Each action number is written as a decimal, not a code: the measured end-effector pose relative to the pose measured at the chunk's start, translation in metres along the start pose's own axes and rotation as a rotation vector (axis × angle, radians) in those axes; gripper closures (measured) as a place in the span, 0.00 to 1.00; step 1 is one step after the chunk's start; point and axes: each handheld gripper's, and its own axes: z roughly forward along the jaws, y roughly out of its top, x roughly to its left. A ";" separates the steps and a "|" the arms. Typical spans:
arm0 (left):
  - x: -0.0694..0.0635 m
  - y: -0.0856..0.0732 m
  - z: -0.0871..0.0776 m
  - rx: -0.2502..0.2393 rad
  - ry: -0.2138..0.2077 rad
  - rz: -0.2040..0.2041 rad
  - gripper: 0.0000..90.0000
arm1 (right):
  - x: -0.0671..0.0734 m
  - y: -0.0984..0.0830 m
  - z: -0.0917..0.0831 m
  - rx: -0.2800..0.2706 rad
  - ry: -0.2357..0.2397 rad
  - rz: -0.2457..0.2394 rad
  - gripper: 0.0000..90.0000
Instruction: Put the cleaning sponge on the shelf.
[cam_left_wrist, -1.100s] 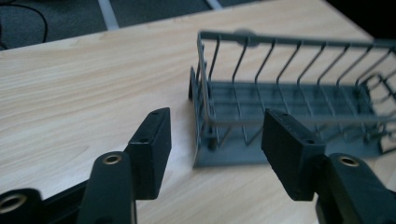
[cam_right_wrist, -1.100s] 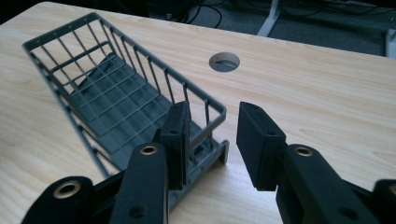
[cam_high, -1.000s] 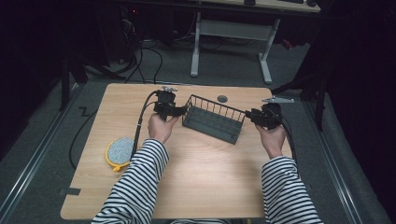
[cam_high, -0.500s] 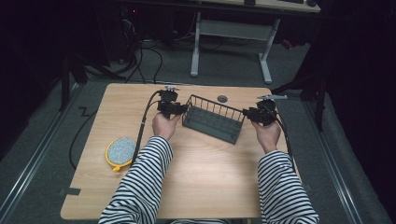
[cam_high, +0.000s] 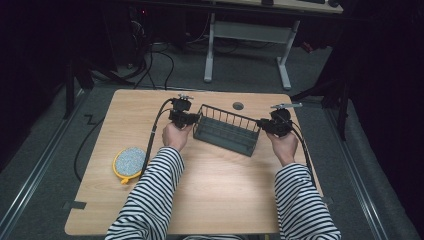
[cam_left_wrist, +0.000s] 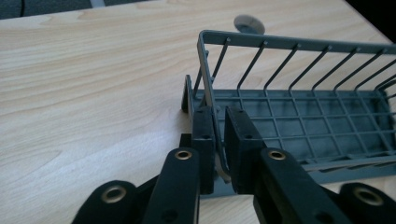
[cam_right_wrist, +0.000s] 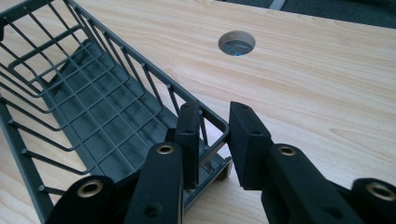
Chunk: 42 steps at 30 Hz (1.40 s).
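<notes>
left hand-held gripper (cam_left_wrist: 217, 154) pinches the wire basket's (cam_high: 226, 131) end rim; right hand-held gripper (cam_right_wrist: 217, 140) straddles the opposite rim, jaws spread. basket sits on the counter (cam_high: 210, 200) at 12 o'clock. lifting now could tilt it, gripped at one end.

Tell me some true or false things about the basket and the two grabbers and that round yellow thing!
1. The wire basket is full of toys. False: nothing lies in it.
2. The left gripper has its jaws on either side of the basket's end wire. True.
3. The round yellow pad sits inside the basket. False: it lies on the table apart from it, near the person's left sleeve.
4. The right gripper is at the basket's other end, with its jaws apart. True.
</notes>
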 end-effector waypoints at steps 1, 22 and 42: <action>0.000 -0.001 -0.002 0.002 0.001 0.001 0.92 | 0.002 -0.001 -0.001 0.000 -0.003 -0.007 0.83; 0.007 -0.046 -0.054 0.021 0.023 0.028 0.93 | 0.057 -0.023 -0.019 0.024 0.063 -0.140 0.82; 0.016 -0.078 -0.088 0.002 0.039 0.009 0.93 | 0.090 -0.035 -0.025 0.024 0.125 -0.184 0.80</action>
